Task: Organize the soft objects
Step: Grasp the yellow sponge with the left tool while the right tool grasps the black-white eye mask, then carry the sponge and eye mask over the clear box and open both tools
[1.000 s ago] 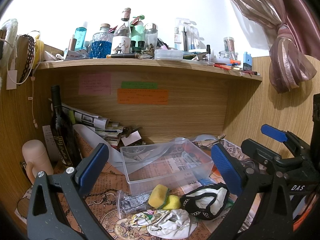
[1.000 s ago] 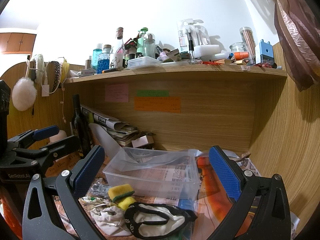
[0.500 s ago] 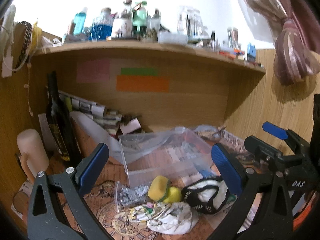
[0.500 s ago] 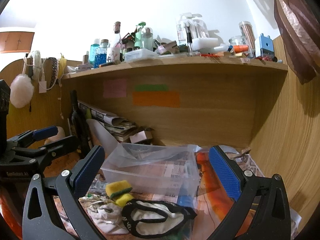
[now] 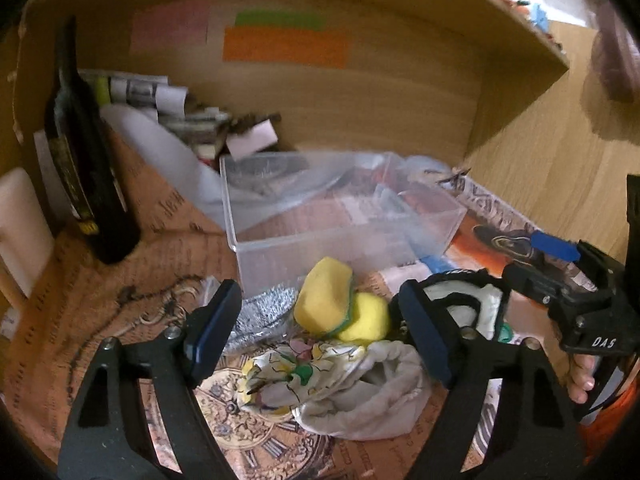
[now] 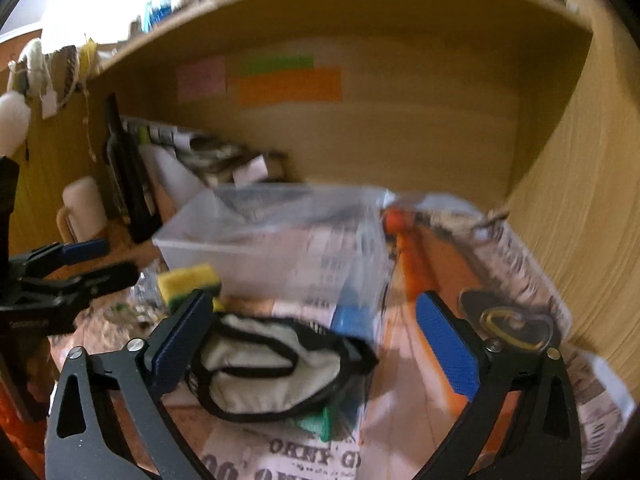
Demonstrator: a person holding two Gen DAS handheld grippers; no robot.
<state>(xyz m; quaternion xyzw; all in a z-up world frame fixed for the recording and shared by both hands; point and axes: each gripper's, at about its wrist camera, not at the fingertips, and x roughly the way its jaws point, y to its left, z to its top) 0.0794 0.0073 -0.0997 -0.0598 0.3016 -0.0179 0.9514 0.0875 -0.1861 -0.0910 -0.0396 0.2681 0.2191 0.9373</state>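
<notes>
Left gripper (image 5: 320,330), jaws spread, hangs above two yellow sponges (image 5: 324,296); right gripper (image 6: 316,340), jaws spread, above a black-trimmed white cloth (image 6: 272,376).

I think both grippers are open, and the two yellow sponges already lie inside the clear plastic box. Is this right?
Not quite. The two yellow sponges lie outside the clear plastic box, on the patterned cover in front of its near wall; the left wrist view shows this. The left gripper and right gripper are indeed both open.
</notes>
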